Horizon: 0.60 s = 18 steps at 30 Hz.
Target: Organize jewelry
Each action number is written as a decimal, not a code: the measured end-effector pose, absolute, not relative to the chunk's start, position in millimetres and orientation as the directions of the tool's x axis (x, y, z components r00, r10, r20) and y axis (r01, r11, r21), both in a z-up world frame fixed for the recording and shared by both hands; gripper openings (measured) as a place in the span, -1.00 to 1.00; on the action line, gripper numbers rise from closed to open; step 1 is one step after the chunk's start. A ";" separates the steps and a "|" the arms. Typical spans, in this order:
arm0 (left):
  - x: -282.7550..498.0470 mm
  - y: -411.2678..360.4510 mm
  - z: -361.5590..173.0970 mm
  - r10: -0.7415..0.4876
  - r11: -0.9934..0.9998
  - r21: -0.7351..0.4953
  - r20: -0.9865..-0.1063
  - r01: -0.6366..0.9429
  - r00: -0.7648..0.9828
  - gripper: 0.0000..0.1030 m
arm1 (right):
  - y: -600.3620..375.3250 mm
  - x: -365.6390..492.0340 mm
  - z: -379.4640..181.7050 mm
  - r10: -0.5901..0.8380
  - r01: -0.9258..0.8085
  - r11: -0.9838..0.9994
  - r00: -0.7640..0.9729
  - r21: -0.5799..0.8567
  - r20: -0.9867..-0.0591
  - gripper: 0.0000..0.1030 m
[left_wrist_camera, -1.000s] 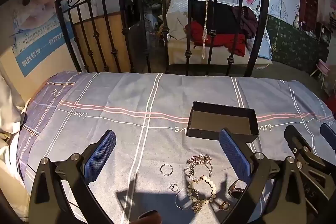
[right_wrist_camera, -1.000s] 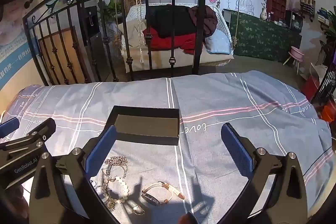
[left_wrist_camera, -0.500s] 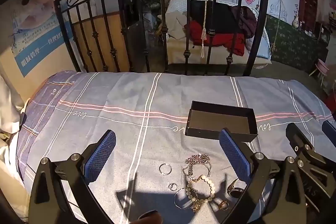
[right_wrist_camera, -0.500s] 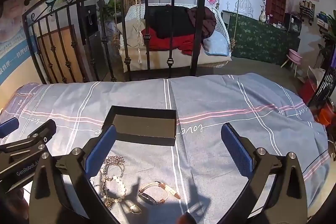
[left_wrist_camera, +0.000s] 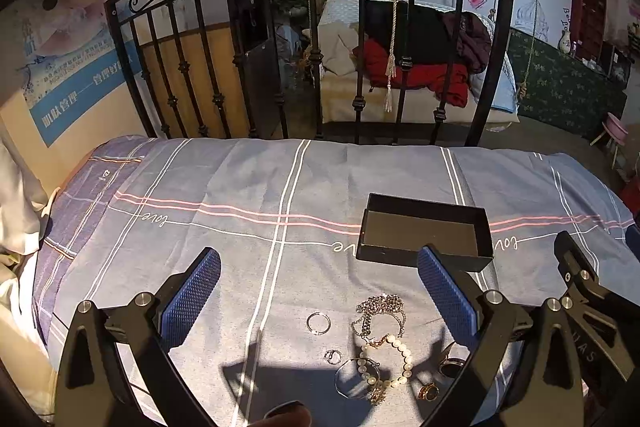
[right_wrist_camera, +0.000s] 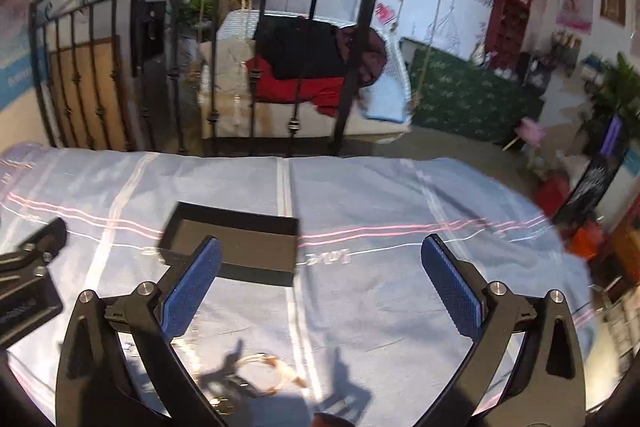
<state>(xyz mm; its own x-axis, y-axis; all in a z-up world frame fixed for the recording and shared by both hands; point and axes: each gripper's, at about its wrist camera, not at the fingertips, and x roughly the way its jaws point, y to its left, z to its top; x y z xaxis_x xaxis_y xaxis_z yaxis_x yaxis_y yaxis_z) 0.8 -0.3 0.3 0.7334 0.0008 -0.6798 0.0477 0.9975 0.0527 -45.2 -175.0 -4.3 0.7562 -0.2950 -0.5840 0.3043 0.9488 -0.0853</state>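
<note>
Left wrist view: the left gripper (left_wrist_camera: 318, 281) hangs over the bed (left_wrist_camera: 280, 187), jaws wide, nothing between them.
Box: a black box (left_wrist_camera: 424, 233), lidless, sits on the bed beyond the jewelry, its near right corner behind the right pad.
Jewelry: a ring (left_wrist_camera: 318, 323), a smaller ring (left_wrist_camera: 333, 356), a chain (left_wrist_camera: 380, 311), a pearl bracelet (left_wrist_camera: 390, 359), a thin bangle (left_wrist_camera: 354, 377), a gold ring (left_wrist_camera: 428, 392) and a watch (left_wrist_camera: 452, 363) lie loose on the bed, near the box but outside it.
Right wrist view: blurred; the right gripper (right_wrist_camera: 320, 281) is over the bed, jaws wide, holding nothing.
Neighbour: the left gripper's body shows at the left edge.
Watch in this view: low between the fingers, on the bed, apart from the box.
Backdrop: an iron bedframe (left_wrist_camera: 492, 27) stands past the bed.
</note>
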 end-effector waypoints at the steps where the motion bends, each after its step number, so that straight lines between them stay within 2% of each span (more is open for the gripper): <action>1: 0.8 0.4 0.7 0.001 0.998 0.052 -0.679 0.047 0.734 0.88 | -177.4 -45.8 -4.6 -0.268 0.299 0.953 0.758 -0.050 -0.594 0.91; 4: 0.6 2.6 0.6 0.004 0.998 0.051 -0.678 0.042 0.735 0.88 | -180.7 -47.7 -6.0 -0.275 0.324 0.946 0.755 -0.026 -0.596 0.91; 8: 0.1 4.2 0.8 0.010 0.998 0.058 -0.677 0.039 0.736 0.88 | -185.5 -59.5 -2.6 -0.320 0.391 0.920 0.777 0.018 -0.543 0.91; 11: -0.8 4.9 0.8 0.009 0.998 0.055 -0.677 0.038 0.736 0.88 | -183.4 -57.6 -3.7 -0.311 0.370 0.929 0.781 -0.001 -0.541 0.91; 16: -2.1 6.6 0.5 0.006 0.998 0.053 -0.679 0.040 0.735 0.88 | -187.8 -44.7 -10.5 -0.142 0.245 0.966 0.758 0.076 -0.637 0.91; 18: -2.3 7.6 0.9 0.003 0.998 0.049 -0.679 0.040 0.734 0.88 | -186.2 -45.3 -10.1 -0.167 0.258 0.965 0.761 0.055 -0.627 0.91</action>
